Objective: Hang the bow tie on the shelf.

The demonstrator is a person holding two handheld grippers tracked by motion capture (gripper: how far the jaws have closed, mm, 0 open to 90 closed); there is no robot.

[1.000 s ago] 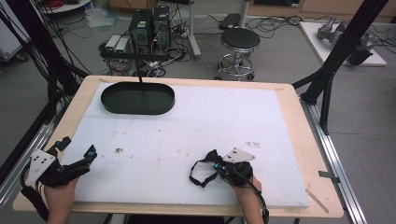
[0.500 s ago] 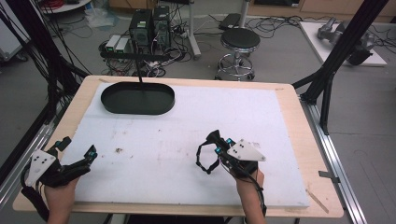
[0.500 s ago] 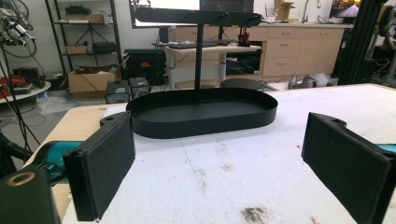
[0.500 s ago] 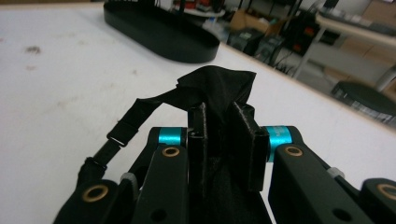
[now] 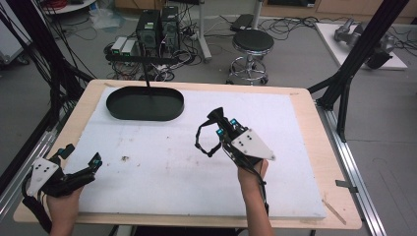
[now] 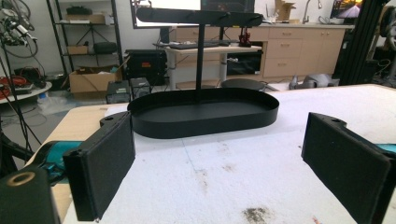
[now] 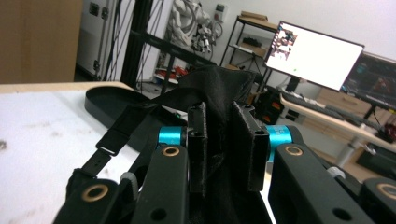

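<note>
My right gripper (image 5: pixel 222 124) is raised above the middle of the white board (image 5: pixel 162 177), shut on a black fabric piece with a strap (image 5: pixel 215 115). The strap's loop (image 5: pixel 202 143) hangs down to the left of the jaws. In the right gripper view the black fabric (image 7: pixel 219 84) bunches up between the two pads, and its strap (image 7: pixel 112 137) trails off to the left. My left gripper (image 5: pixel 81 153) rests at the board's front left corner, open with nothing between its jaws (image 6: pixel 215 172). A black oval tray (image 5: pixel 128 114) with an upright T-bar stand (image 5: pixel 146 78) sits at the far left.
The tray (image 6: pixel 205 126) lies straight ahead of the left gripper, its crossbar (image 6: pixel 201 16) high above it. A small dark stain (image 5: pixel 124 158) marks the board. Beyond the table stand a stool (image 5: pixel 252 42) and computer boxes (image 5: pixel 157 24) on the floor.
My right gripper has risen from the board's front edge and moved forward toward the middle, carrying the black fabric and strap with it. The left gripper has stayed put.
</note>
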